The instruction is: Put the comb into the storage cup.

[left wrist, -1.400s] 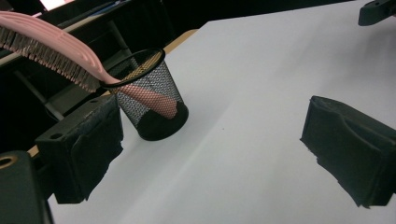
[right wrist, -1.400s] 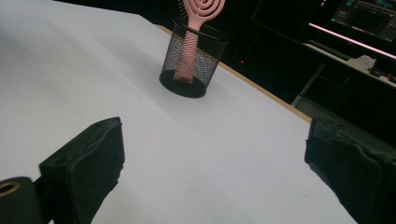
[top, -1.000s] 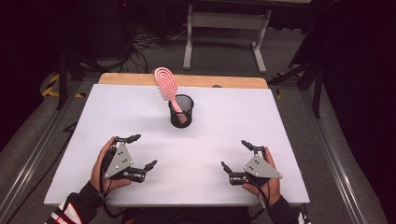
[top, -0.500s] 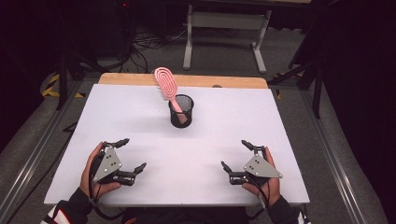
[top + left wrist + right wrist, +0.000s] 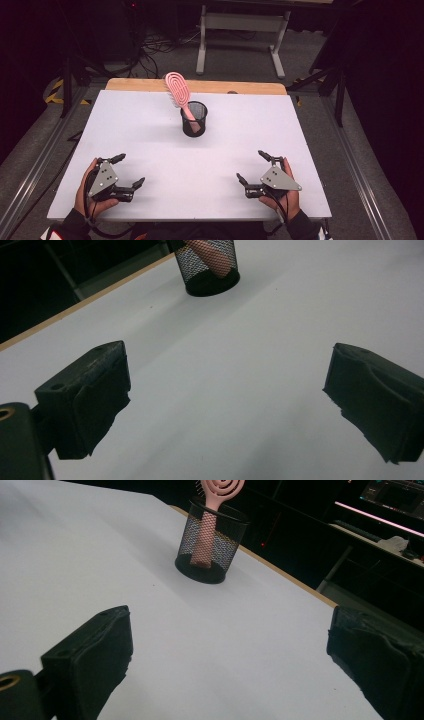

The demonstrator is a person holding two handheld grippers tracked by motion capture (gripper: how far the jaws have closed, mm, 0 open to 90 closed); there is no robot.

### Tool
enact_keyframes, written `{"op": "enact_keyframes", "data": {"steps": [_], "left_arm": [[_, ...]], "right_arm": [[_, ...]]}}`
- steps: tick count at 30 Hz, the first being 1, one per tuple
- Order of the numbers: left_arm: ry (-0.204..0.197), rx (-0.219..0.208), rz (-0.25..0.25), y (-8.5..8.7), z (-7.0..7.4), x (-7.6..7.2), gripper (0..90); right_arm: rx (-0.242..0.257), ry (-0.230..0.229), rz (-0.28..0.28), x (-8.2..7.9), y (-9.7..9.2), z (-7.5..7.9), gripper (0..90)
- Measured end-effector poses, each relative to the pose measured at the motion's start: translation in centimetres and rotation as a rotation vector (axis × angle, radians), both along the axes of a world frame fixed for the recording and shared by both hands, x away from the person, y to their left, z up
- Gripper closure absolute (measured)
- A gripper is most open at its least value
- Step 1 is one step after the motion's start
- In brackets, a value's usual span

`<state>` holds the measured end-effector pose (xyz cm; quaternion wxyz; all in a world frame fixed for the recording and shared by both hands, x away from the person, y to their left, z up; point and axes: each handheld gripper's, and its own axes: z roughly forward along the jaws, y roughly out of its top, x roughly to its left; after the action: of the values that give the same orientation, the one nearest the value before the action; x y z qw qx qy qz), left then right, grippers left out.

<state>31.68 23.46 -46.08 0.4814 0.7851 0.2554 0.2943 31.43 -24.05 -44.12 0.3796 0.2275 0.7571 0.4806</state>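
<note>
nearest the person, the left gripper (image 5: pixel 124 172) and the right gripper (image 5: pixel 254 171) rest low over the front of the white bench (image 5: pixel 150 130), each in a hand, well apart from one another. both have their jaws spread wide and hold nothing; in each gripper view there is just bare white surface between the two black jaws.

farther on, near the middle of the bench toward its back, the black mesh cup (image 5: pixel 194 119) stands upright, and the pink hairbrush (image 5: pixel 178 93) sits in it handle down, its head leaning out over the rim toward the left. judging by that, the brush looks already placed, with little left but to draw the hands away.

there is open room on all sides of the cup. the front edge lies just under the hands, the wooden back edge (image 5: pixel 250 88) just behind the cup, and dark floor beyond.
</note>
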Motion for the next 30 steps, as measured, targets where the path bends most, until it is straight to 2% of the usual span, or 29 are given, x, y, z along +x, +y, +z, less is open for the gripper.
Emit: {"op": "enact_keyframes", "data": {"steps": [9, 20, 30], "left_arm": [[-0.004, -0.012, 0.006, -0.2, 0.2, 0.1, 5.4], [-0.019, -0.026, -0.038, -1.0, 0.3, 0.3, 5.2], [-0.01, -0.038, -0.039, -0.9, 0.3, 0.4, 5.1]], "right_arm": [[0.001, -0.006, 0.0, 0.0, -0.3, 0.0, 5.0], [0.001, -0.007, -0.001, -0.1, -0.2, 0.0, 5.0], [-0.001, -0.003, 0.002, 0.0, 0.0, -0.1, 5.0]]}}
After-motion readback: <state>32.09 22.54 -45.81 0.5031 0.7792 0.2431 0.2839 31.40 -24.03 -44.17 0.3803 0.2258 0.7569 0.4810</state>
